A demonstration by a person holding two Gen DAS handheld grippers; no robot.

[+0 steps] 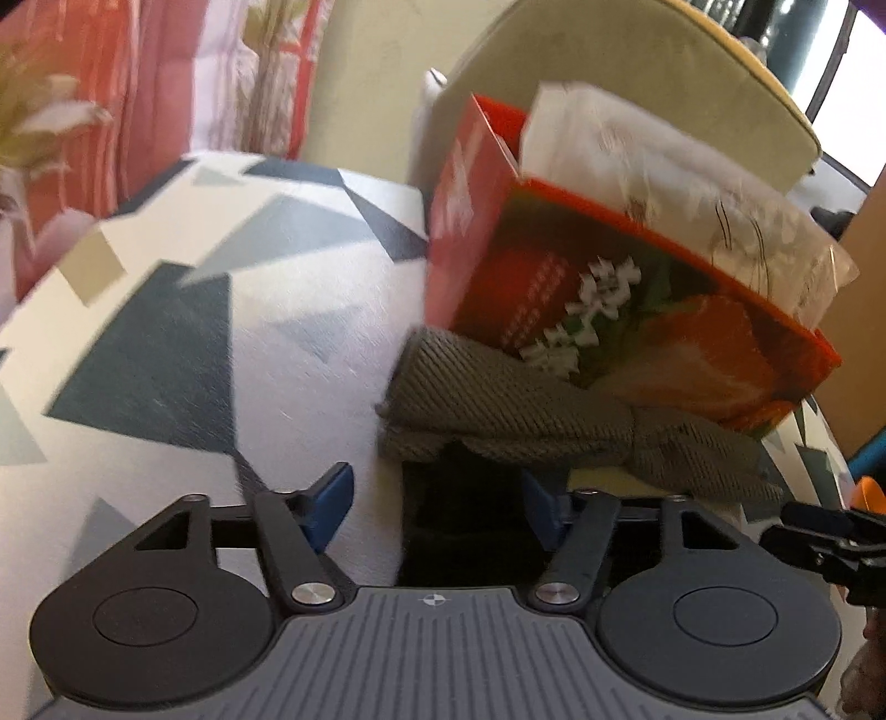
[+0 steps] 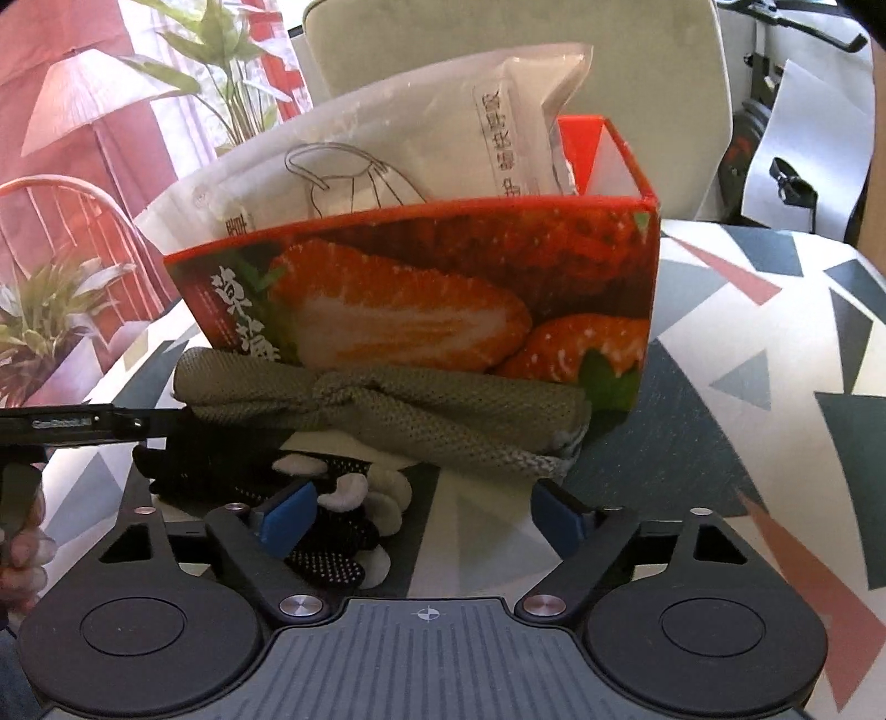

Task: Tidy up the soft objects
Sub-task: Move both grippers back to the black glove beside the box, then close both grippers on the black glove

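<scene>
A red strawberry-print box (image 2: 443, 293) stands on the patterned table and holds white plastic packets (image 2: 421, 138). A knotted olive knit cloth (image 2: 387, 410) lies against the box's front. A black and white dotted glove (image 2: 343, 498) lies just in front of the cloth. My right gripper (image 2: 423, 512) is open, its left pad over the glove. In the left wrist view the box (image 1: 609, 277) tilts and the olive cloth (image 1: 526, 410) lies across my open left gripper (image 1: 437, 493), with something dark beneath it. The left gripper's right pad is partly hidden by the cloth.
A pale green chair back (image 2: 498, 50) stands behind the box. The tablecloth (image 1: 194, 332) has a grey, blue and red triangle pattern. A red and pink printed backdrop with plants (image 2: 83, 166) is at the left. The other gripper's black frame (image 2: 72, 426) shows at the left edge.
</scene>
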